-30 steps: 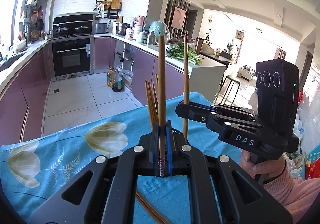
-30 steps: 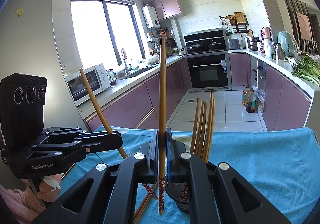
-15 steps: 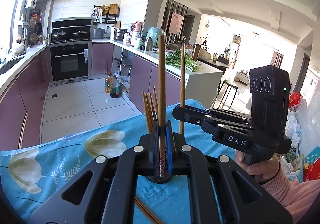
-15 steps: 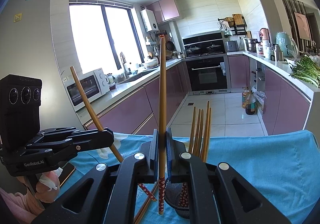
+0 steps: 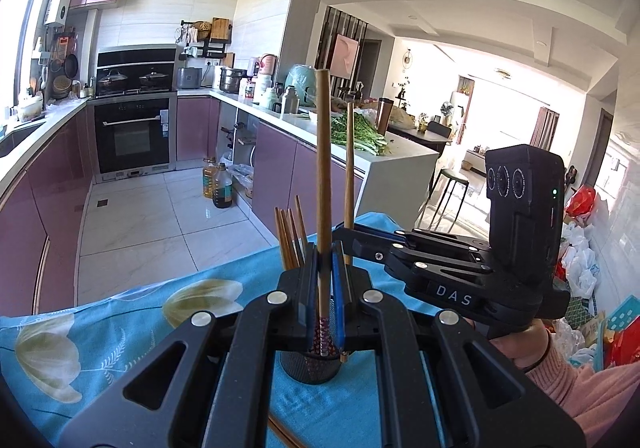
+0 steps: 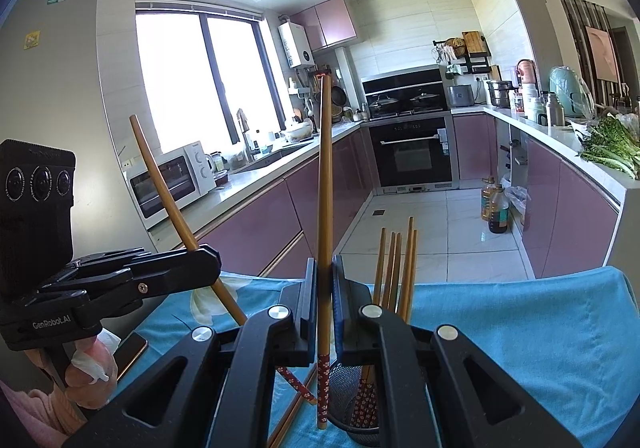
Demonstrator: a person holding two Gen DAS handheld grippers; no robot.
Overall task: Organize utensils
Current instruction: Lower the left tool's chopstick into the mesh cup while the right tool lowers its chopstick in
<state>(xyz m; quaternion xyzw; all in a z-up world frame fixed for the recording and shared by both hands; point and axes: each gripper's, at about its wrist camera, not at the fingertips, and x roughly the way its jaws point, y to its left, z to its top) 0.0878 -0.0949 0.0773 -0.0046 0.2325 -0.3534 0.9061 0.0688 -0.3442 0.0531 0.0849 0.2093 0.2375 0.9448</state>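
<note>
Each chopstick stands nearly upright, clamped between closed tongs: one [image 5: 322,184] in the left tongs [image 5: 325,280], another [image 6: 325,208] in the right tongs [image 6: 323,300]. Both hang over the mesh holder [image 6: 352,412] with more chopsticks [image 6: 396,268] on the blue-clothed worktop [image 6: 520,312].
</note>
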